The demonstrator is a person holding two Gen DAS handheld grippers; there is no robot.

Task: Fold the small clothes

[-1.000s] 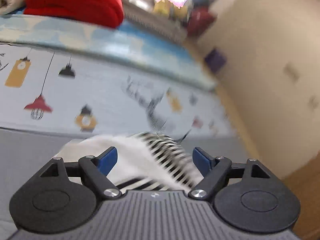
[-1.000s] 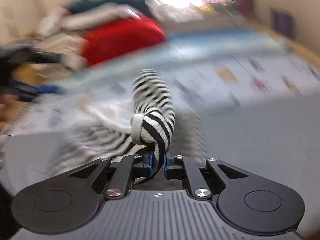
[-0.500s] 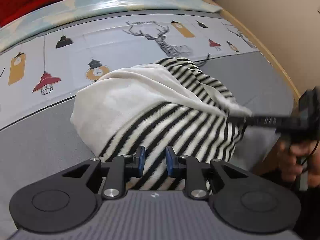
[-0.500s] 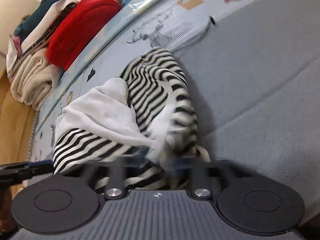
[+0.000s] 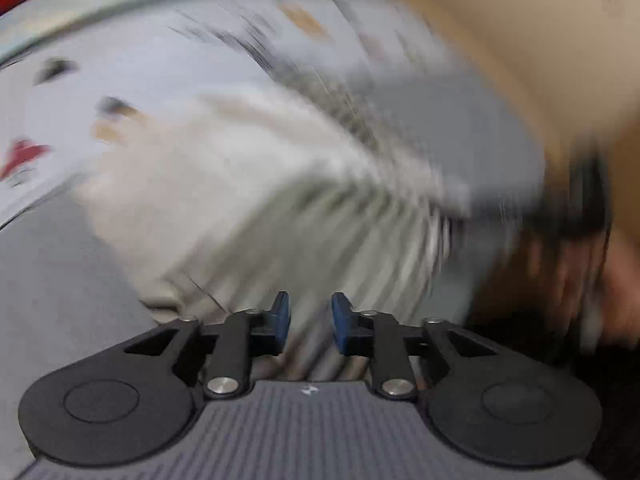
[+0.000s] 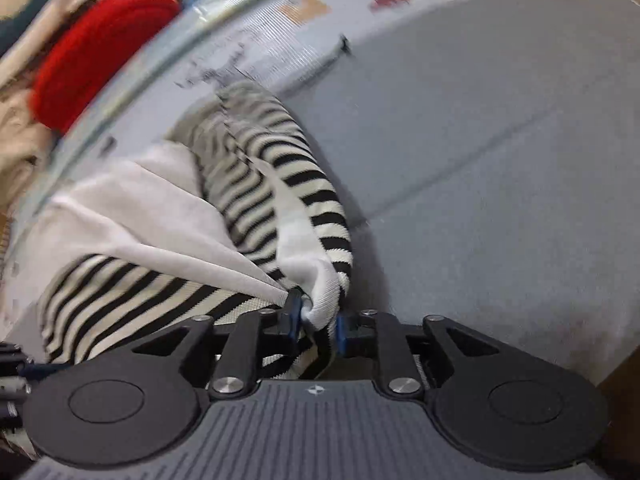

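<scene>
On the left, the left claw (image 5: 307,322) sits low over the near hem of the striped garment (image 5: 320,216), its blue pads parted by a narrow gap; the gap has widened slightly since half a second ago. Cloth lies under and between the pads, but heavy motion blur hides whether they press on it — I cannot tell if anything is gripped. That view was sharp half a second ago, so the left hand is now moving fast.

At centre, the garment lies bunched on the bed (image 6: 500,168), plain white inside turned out over black-and-white stripes.

Right side — the right claw (image 6: 316,322) is nearly closed on a wad of white fabric at the garment's near edge, stripes wrapping round beside it. Half a second back its fingers were a blur; now they are still and clamped. My reading: a fresh grip has been taken for spreading or turning the piece, so the folding proper is not far along.

Surface: grey bedspread with a printed sheet (image 6: 304,12) of lamps and a deer further back. Beyond it, a red folded item (image 6: 100,48) among stacked textiles by a beige wall.
</scene>
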